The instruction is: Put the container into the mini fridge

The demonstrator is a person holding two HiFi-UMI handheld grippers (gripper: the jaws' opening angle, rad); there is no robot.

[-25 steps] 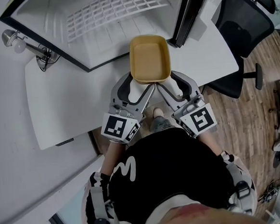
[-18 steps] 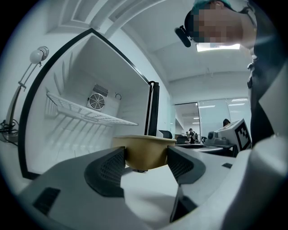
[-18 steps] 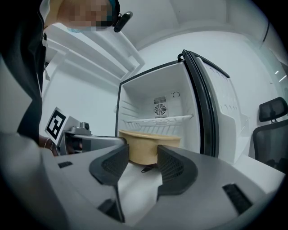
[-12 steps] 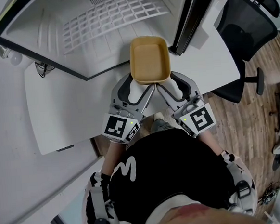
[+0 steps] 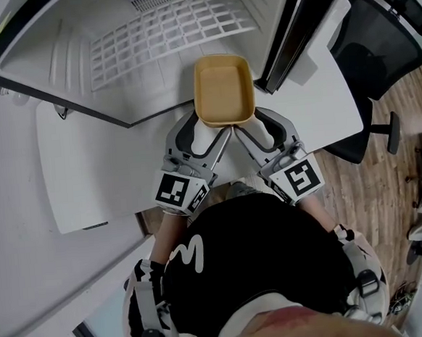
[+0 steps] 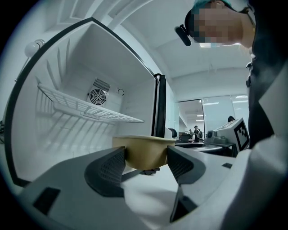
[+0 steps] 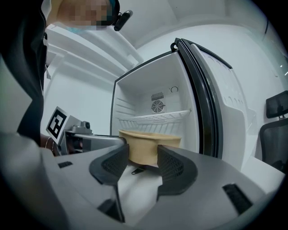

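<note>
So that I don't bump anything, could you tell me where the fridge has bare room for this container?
The fridge floor, under the wire shelf and between the side walls, looks bare; so does the shelf top. It is tightest on the right, where the door sits close beside the container that the left gripper and right gripper hold.

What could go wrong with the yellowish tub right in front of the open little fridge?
1. The left gripper and right gripper pinch only the near end of the empty tan plastic container, so its far end might sag or slip out.
2. The open fridge door's dark edge is close on the container's right; a sideways wobble might bump it.
3. A white wire shelf sits inside the mini fridge; lifted too high, the rim might catch it.
</note>
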